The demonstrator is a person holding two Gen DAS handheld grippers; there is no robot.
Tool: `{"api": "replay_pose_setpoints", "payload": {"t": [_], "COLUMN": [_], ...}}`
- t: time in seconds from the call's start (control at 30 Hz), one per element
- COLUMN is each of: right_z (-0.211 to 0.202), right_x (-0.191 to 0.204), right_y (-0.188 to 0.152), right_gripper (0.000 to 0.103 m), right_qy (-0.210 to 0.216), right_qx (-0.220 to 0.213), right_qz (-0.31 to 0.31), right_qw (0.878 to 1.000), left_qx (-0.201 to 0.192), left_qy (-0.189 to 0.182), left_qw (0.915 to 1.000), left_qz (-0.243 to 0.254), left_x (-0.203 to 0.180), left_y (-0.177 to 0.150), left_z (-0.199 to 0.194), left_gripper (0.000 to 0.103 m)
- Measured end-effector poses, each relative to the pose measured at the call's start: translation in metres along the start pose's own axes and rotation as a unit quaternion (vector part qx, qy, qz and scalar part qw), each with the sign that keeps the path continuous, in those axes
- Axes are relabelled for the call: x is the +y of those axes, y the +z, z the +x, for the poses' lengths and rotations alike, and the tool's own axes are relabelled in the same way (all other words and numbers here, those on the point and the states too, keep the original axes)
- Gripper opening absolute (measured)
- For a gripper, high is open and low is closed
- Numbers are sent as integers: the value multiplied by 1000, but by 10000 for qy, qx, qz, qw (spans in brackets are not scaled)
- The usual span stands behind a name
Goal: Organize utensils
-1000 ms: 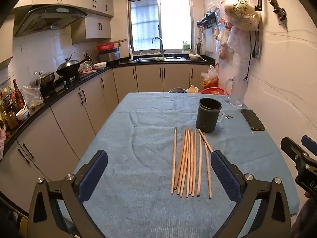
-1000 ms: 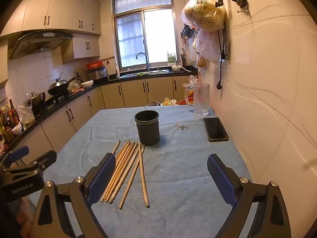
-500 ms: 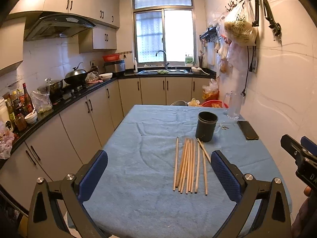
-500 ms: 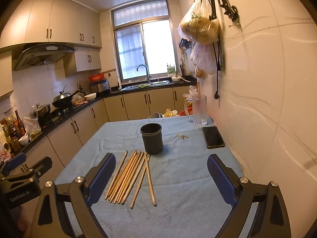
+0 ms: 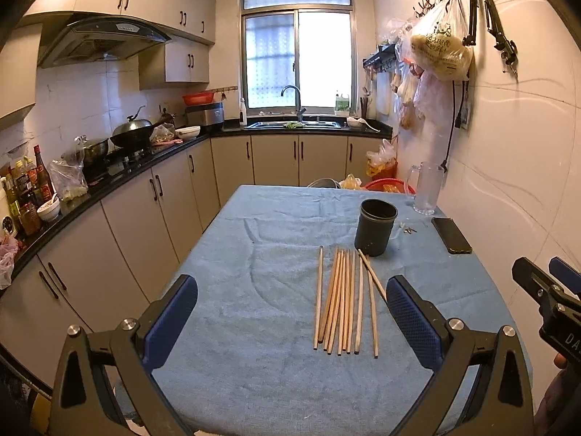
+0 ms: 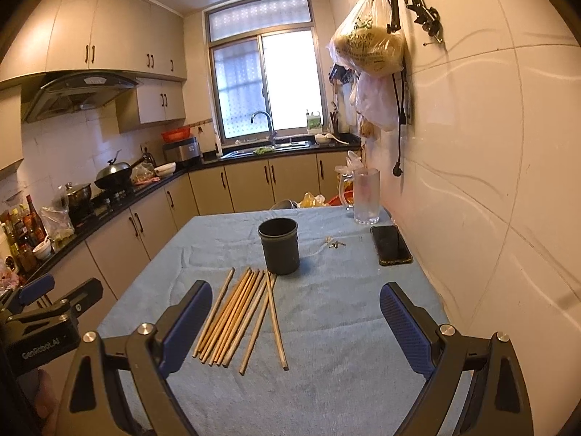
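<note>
Several wooden chopsticks (image 5: 345, 299) lie side by side on the blue cloth-covered table (image 5: 254, 290), also in the right wrist view (image 6: 239, 316). A dark empty cup (image 5: 376, 227) stands upright just behind their far ends, also in the right wrist view (image 6: 279, 245). My left gripper (image 5: 290, 319) is open and empty, held above the table's near end. My right gripper (image 6: 294, 327) is open and empty, to the right of the left one and above the near end.
A black phone (image 6: 390, 245) lies at the table's right edge by the wall. A glass pitcher (image 6: 366, 196) stands at the far right corner. Small keys (image 6: 334, 243) lie right of the cup. Kitchen counters run along the left and far side.
Both grippers have risen and pulled back from the table, so the chopsticks and cup look smaller and farther. Both stay open. Nothing on the table moved.
</note>
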State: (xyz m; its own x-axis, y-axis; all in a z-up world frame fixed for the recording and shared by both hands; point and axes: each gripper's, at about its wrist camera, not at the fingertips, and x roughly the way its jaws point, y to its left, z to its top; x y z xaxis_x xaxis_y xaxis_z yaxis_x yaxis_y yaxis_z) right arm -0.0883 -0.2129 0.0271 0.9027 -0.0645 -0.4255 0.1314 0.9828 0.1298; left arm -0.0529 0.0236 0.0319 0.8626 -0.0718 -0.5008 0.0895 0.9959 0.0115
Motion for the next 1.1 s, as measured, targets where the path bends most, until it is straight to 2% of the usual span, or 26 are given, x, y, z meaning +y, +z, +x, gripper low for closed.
{"api": "replay_pose_setpoints", "payload": {"t": [0.33, 0.77, 0.97, 1.1], "right_z": [24, 63, 68, 65], "right_x": [2, 16, 11, 11], "right_y": [6, 5, 9, 14], "right_gripper": [95, 95, 95, 95], "right_qy": [-65, 137, 207, 257], "right_qx": [104, 323, 293, 266], "right_qz": [-8, -225, -54, -44], "right_qw": [9999, 9991, 9993, 9993], "left_qx": [142, 463, 487, 457], "left_qy": [9, 100, 203, 135], "left_qw": [9999, 9988, 9986, 9989], "left_qz": [-33, -102, -54, -14], "left_x": [3, 9, 7, 4], "left_y": [5, 2, 6, 9], "left_z": [25, 63, 62, 61], "left_gripper": [103, 103, 103, 103]}}
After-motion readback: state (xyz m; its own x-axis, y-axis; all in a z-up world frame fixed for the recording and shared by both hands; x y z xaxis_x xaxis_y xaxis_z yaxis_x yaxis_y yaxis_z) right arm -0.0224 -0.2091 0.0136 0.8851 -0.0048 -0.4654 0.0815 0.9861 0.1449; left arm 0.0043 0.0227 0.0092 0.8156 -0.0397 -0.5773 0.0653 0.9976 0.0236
